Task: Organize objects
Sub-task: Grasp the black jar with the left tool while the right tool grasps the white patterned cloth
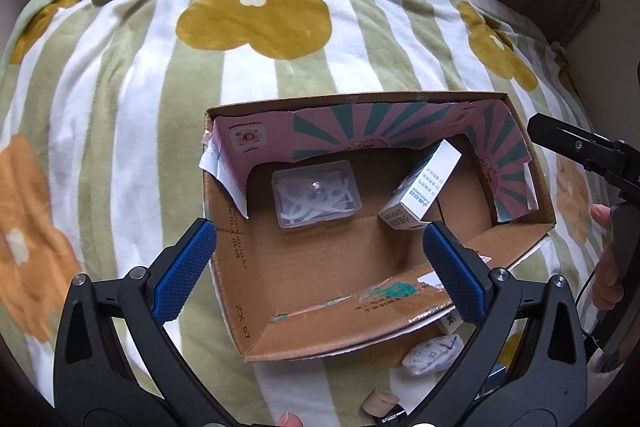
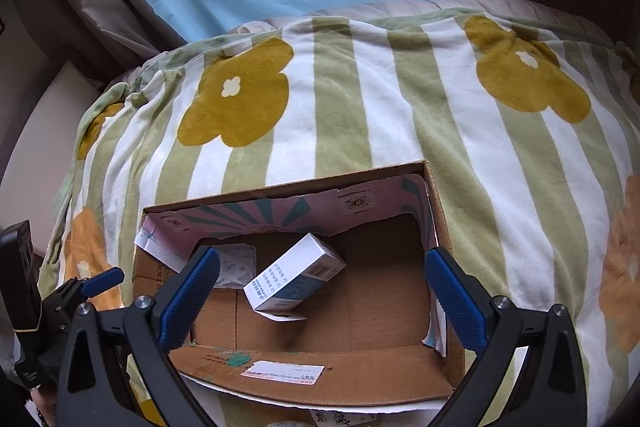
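An open cardboard box (image 1: 240, 299) lies on a striped flower blanket (image 1: 120, 87). On the box floor are a clear plastic case (image 1: 316, 199) of white pieces and a white-and-blue carton (image 1: 420, 191), tilted against the right side. My left gripper (image 1: 318, 247) hovers open above the box, its jaws holding nothing. In the right wrist view, my right gripper (image 2: 322, 259) is also open and empty over the same box (image 2: 380, 379). The carton (image 2: 296, 275) lies below and between its fingers. The clear case (image 2: 238, 265) is partly hidden behind the left finger.
In front of the box on the blanket lie a patterned pouch (image 1: 432, 351), a small beige cylinder (image 1: 380, 401) and another white carton (image 1: 450, 321) half under the flap. A hand (image 1: 600, 215) holds the right gripper's body at the right edge. Curtains and a pale blue panel stand behind the bed.
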A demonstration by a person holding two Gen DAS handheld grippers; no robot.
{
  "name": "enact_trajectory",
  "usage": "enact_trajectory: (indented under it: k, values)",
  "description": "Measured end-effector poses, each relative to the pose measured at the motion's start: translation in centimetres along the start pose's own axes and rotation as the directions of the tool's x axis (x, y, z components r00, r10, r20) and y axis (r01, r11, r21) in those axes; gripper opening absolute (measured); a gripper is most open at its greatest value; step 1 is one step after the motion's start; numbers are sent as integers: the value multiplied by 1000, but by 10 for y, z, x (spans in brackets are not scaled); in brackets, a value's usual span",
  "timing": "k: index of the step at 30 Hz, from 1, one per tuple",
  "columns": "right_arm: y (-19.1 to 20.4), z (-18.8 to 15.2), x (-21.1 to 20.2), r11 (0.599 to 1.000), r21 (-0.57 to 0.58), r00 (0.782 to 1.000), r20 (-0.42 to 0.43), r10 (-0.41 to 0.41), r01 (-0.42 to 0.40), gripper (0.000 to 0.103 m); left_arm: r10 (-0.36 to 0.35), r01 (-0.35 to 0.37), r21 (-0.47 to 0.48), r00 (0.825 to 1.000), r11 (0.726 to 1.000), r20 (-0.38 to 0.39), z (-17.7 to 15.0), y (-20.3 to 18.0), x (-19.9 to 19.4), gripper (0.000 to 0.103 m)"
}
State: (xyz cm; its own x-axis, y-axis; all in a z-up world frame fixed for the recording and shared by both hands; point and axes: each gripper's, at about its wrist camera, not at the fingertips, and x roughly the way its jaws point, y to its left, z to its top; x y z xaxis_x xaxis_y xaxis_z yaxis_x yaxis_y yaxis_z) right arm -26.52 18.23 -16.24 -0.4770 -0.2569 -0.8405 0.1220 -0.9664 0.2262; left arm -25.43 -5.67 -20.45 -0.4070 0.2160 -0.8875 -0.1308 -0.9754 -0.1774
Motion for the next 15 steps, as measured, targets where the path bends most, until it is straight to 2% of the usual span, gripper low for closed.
enact_trajectory:
  k: [9, 15]
  values:
    - [17, -9, -54, 997, -72, 994, 105, -13, 21, 102, 37, -40, 37, 997, 999, 70, -22, -11, -49, 102]
    - [16, -25, -88, 991, -88, 970, 230, -76, 98, 102, 55, -55, 8, 995, 998, 86, -57, -20, -67, 102]
